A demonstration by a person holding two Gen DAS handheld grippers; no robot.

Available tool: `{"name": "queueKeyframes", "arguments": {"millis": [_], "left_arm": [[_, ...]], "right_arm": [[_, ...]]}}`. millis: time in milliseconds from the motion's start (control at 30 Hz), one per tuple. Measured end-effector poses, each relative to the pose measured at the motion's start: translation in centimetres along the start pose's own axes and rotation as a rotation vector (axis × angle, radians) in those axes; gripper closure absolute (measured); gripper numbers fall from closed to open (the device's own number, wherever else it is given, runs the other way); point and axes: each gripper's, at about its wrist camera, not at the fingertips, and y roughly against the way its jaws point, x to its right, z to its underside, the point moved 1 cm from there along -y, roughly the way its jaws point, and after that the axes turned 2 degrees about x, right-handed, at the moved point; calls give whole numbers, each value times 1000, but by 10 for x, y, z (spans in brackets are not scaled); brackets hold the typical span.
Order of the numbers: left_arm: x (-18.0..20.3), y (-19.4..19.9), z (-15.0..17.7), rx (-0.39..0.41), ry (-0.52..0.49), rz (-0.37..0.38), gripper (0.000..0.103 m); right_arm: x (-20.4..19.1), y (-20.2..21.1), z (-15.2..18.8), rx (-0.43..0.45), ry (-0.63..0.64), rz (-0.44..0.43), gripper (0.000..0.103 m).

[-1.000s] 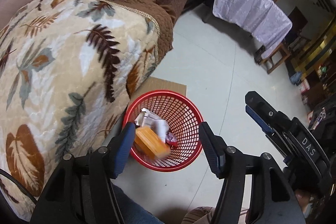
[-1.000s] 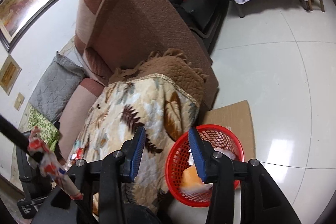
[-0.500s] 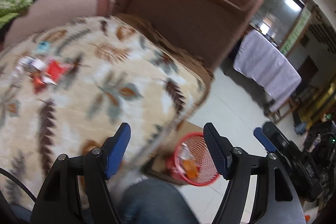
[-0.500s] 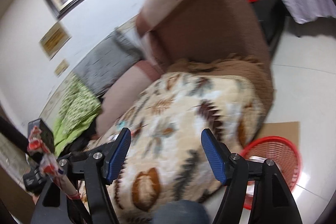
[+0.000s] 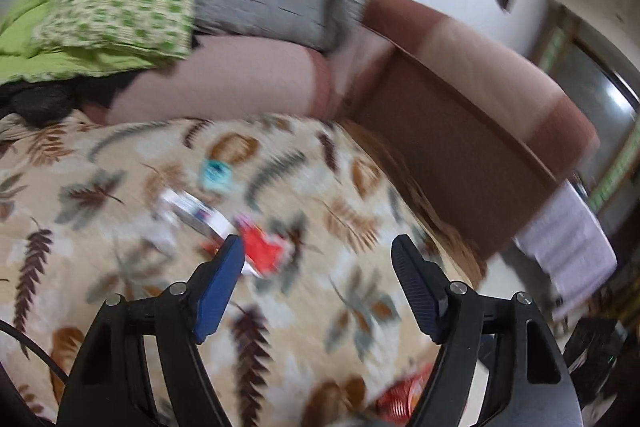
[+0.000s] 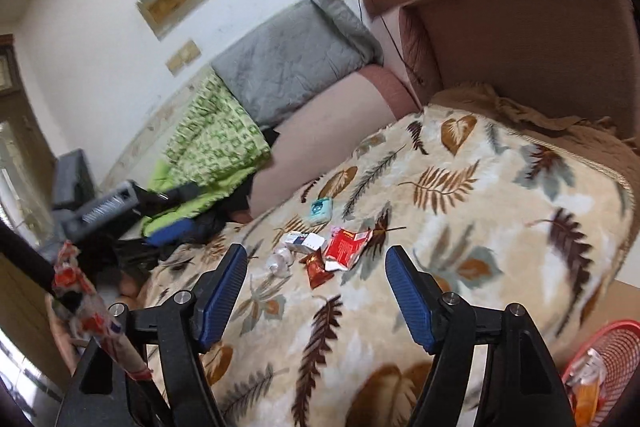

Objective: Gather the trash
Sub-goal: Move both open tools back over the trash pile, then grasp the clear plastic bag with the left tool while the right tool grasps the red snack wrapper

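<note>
My right gripper (image 6: 316,269) is spread wide and empty above the leaf-print blanket (image 6: 460,227); the red wrapper (image 6: 346,247) lies at twelve o'clock between its fingers; the red basket (image 6: 612,355) sits at four o'clock; my left gripper (image 5: 318,259) gapes wide, empty.
</note>
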Motion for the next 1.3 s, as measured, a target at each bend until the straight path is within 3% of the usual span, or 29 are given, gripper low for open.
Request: {"name": "queueKeyframes", "arguments": {"millis": [67, 167, 333, 533, 633, 733, 933, 1000, 1167, 1200, 1300], "left_arm": [[-20, -17, -16, -4, 42, 6, 22], [-57, -50, -18, -2, 82, -3, 22], [-118, -113, 3, -126, 140, -141, 22], [-141, -133, -1, -140, 114, -227, 21], [-154, -148, 1, -157, 67, -286, 19], [-173, -166, 6, -198, 99, -314, 19], [-192, -192, 13, -240, 132, -319, 19], [-192, -201, 15, -261, 137, -315, 20], [-195, -222, 22, -303, 138, -350, 21], [-197, -224, 23, -306, 138, -367, 23], [-203, -225, 26, -328, 162, -385, 43]], "right_arm": [[-3, -35, -3, -38, -9, -22, 27], [1, -95, -2, -97, -50, -57, 27], [28, -165, 6, -147, -165, -76, 27], [70, -238, 7, -184, -325, -71, 35], [83, -255, 15, -213, -342, -36, 35], [91, -270, 28, -271, -366, -22, 35], [106, -295, 47, -332, -390, -24, 48], [106, -299, 49, -336, -391, -41, 60], [98, -302, 51, -337, -349, -44, 64], [96, -302, 53, -339, -340, -41, 64], [91, -307, 56, -357, -329, -57, 64]]}}
